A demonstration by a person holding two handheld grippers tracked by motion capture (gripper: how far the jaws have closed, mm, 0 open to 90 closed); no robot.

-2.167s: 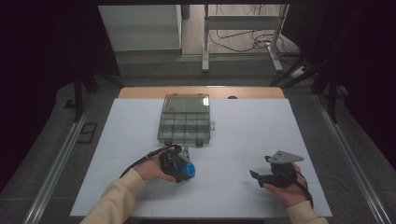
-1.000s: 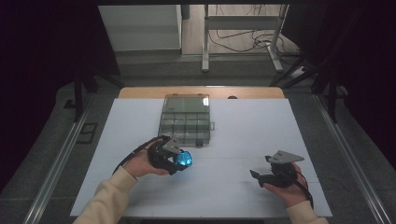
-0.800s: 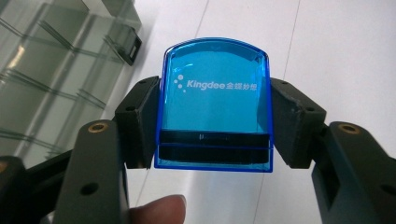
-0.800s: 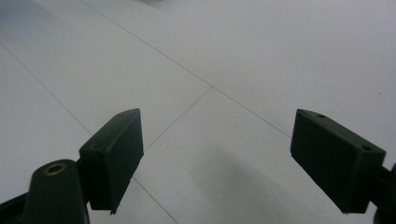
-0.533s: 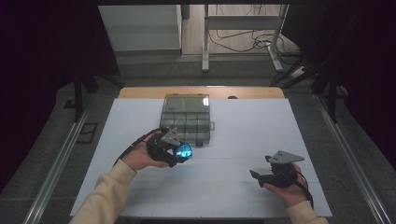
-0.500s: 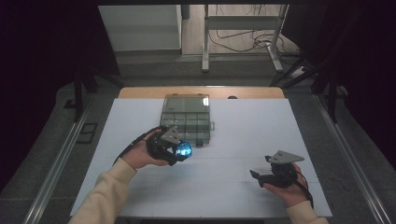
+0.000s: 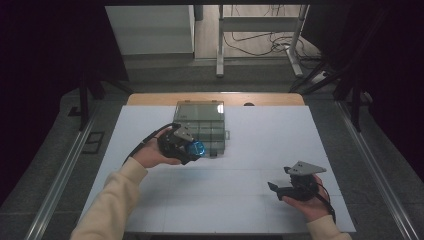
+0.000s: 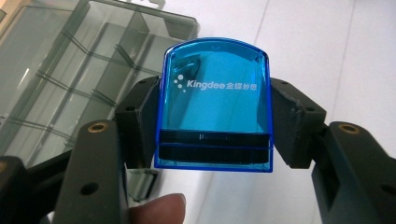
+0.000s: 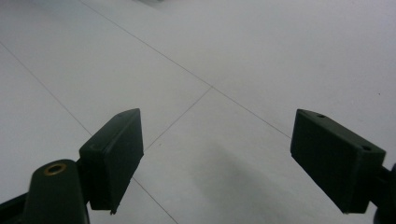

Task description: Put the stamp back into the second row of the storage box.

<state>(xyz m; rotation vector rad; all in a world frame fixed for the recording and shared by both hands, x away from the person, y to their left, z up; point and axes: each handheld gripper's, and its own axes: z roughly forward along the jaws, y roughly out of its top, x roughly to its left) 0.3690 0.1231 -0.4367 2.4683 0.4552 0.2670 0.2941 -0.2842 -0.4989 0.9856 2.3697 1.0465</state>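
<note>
In my left hand I hold the left gripper (image 8: 215,140), and its two black jaws are pressed on the sides of a blue transparent box (image 8: 215,105) with the white word "Kingdee" on it. One of my fingertips (image 8: 159,210) shows under the box. In the high view this gripper (image 7: 192,148) is above the table, just beside the near edge of the grey organizer case (image 7: 202,125), which lies closed at the far middle of the table; I cannot tell if they touch. My right gripper (image 9: 215,158) has its jaws wide apart with nothing between them, and it is low over the near right part of the table (image 7: 287,189), well apart from the case.

The table (image 7: 260,145) is white with thin seam lines, with a strip of wood at its far edge. The room around is dark; behind the table are a grey floor, a white cabinet (image 7: 150,30), metal legs and some cables (image 7: 260,45).

I count two grippers, one blue box, one organizer case.
</note>
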